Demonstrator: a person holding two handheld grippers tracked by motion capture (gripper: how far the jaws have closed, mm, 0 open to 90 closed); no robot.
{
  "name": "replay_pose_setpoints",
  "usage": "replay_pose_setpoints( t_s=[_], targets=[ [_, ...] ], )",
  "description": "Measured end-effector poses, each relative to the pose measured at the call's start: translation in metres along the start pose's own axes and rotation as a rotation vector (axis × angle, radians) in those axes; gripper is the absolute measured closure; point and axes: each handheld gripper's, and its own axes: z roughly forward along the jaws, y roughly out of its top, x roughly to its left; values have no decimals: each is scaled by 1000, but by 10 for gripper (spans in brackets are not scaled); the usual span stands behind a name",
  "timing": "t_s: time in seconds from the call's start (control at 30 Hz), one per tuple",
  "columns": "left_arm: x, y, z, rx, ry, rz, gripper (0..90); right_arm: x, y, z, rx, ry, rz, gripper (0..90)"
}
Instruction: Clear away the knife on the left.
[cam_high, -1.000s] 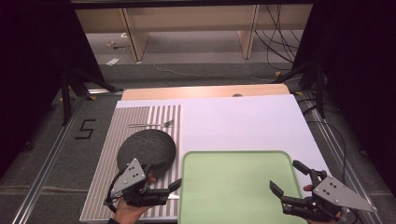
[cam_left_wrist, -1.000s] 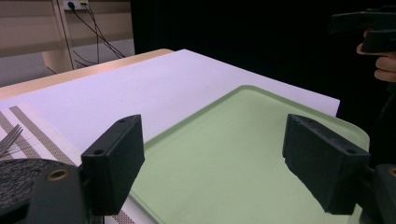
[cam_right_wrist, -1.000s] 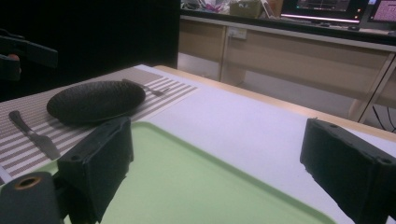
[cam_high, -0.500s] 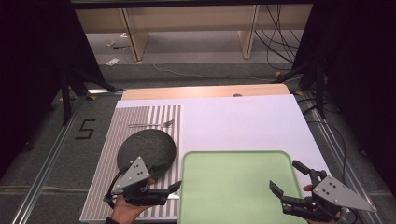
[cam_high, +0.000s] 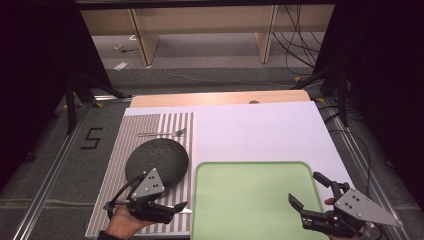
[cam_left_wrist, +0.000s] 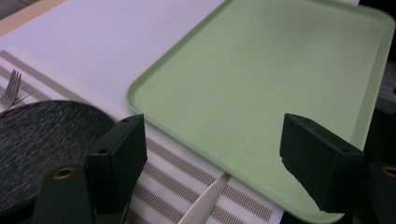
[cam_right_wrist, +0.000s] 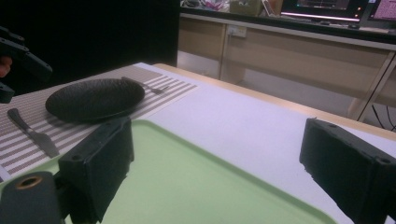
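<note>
Pale green, speckled charcoal, stripes
A light green tray (cam_high: 250, 200) lies beside a dark speckled plate (cam_high: 157, 159) on a beige-and-white striped mat (cam_high: 150, 127); white sheet (cam_high: 250, 130) over the wooden desk (cam_high: 210, 98); both tools black.

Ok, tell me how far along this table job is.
Barely begun. The green tray is bare, and the dark plate, fork and knife all lie on the striped mat. In hand: nothing; the left gripper hovers open above the knife, and the right gripper is open at the tray's near right corner. Every pick-up looks left to do.
</note>
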Motion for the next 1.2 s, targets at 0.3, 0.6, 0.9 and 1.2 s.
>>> replay_pose_setpoints(
  t_s=[0.3, 0.6, 0.9, 1.2],
  targets=[
    [11, -10, -2, 140, 20, 18, 232, 0, 0, 0, 1, -1, -1, 109],
    [27, -23, 0, 303, 28, 1, 245, 0, 0, 0, 1, -1, -1, 110],
    [37, -35, 2, 478, 18, -23, 278, 0, 0, 1, 7, -1, -2, 111],
    [42, -46, 11, 586, 27, -10, 305, 0, -1, 1, 8, 1, -3, 112]
  ],
)
